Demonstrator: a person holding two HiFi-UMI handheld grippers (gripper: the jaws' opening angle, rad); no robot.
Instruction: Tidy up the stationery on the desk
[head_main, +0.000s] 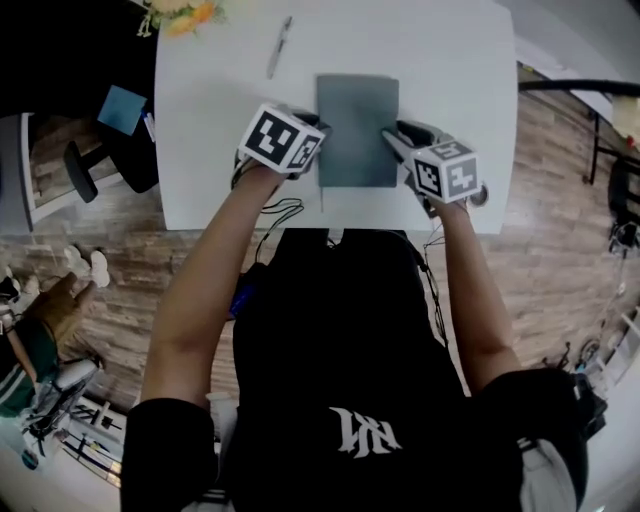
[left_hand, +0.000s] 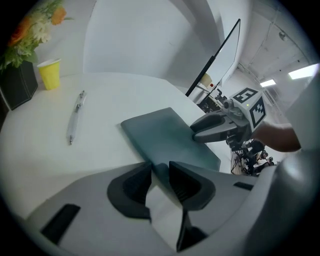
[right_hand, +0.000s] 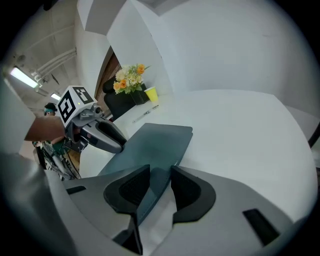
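White desk top (head_main: 440, 60) over a wood-plank floor, with the person standing at its near edge. Far off to the left of the left gripper (left_hand: 160, 172), at the desk's back corner, a black planter (left_hand: 19, 85) holds orange and pale flowers (left_hand: 30, 27) with green leaves. Just beside the planter, on the side nearer this gripper, stands a yellow cup (left_hand: 49, 73); no view shows what is inside it. A pen (left_hand: 75, 117) lies flat on the desk ahead and to the left of the left gripper, well apart from everything else.

The left gripper points down at the desk with its jaws only narrowly apart. The left edge of a grey-green notebook (head_main: 357, 125) runs between its pads and fills the gap, so it looks gripped. The closed notebook stretches between the two grippers, near the desk's front edge.

The right gripper (right_hand: 160, 177) takes the notebook's opposite edge in the same way, with its jaws a little apart, the cover passing between the pads and both pads against it. Each gripper's marker cube shows across the notebook in the other gripper's view.
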